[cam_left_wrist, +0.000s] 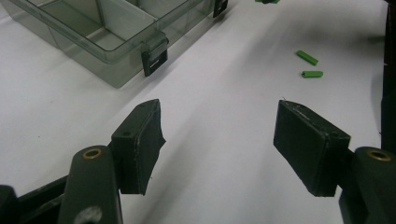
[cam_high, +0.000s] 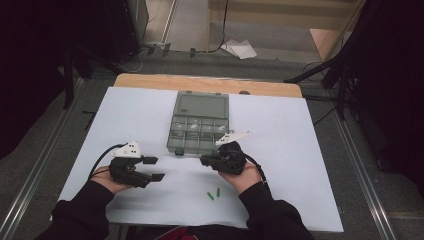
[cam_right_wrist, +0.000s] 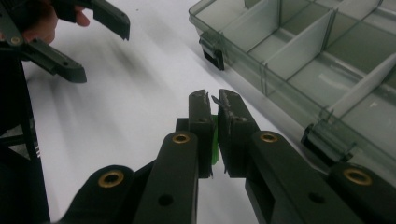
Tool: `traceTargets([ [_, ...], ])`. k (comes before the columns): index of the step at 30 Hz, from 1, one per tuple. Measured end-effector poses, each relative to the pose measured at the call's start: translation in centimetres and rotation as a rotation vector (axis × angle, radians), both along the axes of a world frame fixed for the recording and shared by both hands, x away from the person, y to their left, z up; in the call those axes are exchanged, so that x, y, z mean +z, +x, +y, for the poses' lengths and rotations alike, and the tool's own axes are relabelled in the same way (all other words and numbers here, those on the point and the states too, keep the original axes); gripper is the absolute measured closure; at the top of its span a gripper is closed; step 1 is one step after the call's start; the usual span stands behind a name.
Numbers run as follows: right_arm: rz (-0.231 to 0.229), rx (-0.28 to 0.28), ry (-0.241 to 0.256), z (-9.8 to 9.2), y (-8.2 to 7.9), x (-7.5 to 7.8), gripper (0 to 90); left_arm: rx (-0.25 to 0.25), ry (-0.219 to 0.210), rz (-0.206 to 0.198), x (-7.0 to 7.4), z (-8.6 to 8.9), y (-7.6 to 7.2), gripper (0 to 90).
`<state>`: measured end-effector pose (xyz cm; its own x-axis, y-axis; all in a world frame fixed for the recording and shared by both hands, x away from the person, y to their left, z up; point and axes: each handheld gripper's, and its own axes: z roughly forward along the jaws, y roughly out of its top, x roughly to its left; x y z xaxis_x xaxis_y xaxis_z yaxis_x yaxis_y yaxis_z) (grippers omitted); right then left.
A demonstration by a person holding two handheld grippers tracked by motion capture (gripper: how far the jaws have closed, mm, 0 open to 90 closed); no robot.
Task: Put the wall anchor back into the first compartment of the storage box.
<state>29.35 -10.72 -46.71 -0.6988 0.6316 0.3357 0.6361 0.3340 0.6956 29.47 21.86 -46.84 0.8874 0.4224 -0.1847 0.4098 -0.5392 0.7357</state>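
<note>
Right gripper [cam_right_wrist: 214, 106] clamped on a small green plastic peg [cam_right_wrist: 215, 142], close to the front wall of the clear compartment box [cam_right_wrist: 243, 60].

Nearest the person in the high view, two more green pegs [cam_high: 214, 194] lie loose on the white table cover [cam_high: 300, 150], just beside each other and a little inside the right forearm. The left gripper [cam_left_wrist: 219, 135] hangs over bare cover with its jaws wide apart, holding nothing. The right one has its jaws together on the peg, of which a thin green sliver peeks out between the pads. Farther off, the box sits with its lid [cam_high: 202, 105] folded back. The peg looks light, stiff and smooth, so it would likely slip or twist if pinched near an end; a hold across its middle, long axis along the pads, seems safest.
</note>
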Motion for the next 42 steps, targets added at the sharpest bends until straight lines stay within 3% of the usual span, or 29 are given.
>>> traceTargets([
  [6, -0.006, 0.006, 0.006, 0.3, 0.7, 0.5, 85.6, 0.016, 0.002, 0.025, 0.1, 0.2, 0.0, 31.7],
  [7, -0.007, 0.004, 0.013, 0.4, 1.0, 0.7, 85.6, 0.022, 0.020, 0.026, 0.1, 0.1, -0.1, 31.7],
  [23, -0.003, 0.011, 0.030, 1.3, 3.0, 1.5, 85.6, 0.022, 0.020, 0.010, 0.2, 0.1, -0.3, 31.4],
  [25, -0.009, 0.010, 0.035, 1.4, 3.3, 1.7, 85.6, 0.021, 0.012, 0.008, 0.1, 0.0, -0.3, 25.0],
  [42, -0.021, -0.005, 0.040, 2.7, 5.8, 3.1, 85.6, 0.023, 0.007, 0.005, 0.1, 0.2, -0.1, 24.9],
])
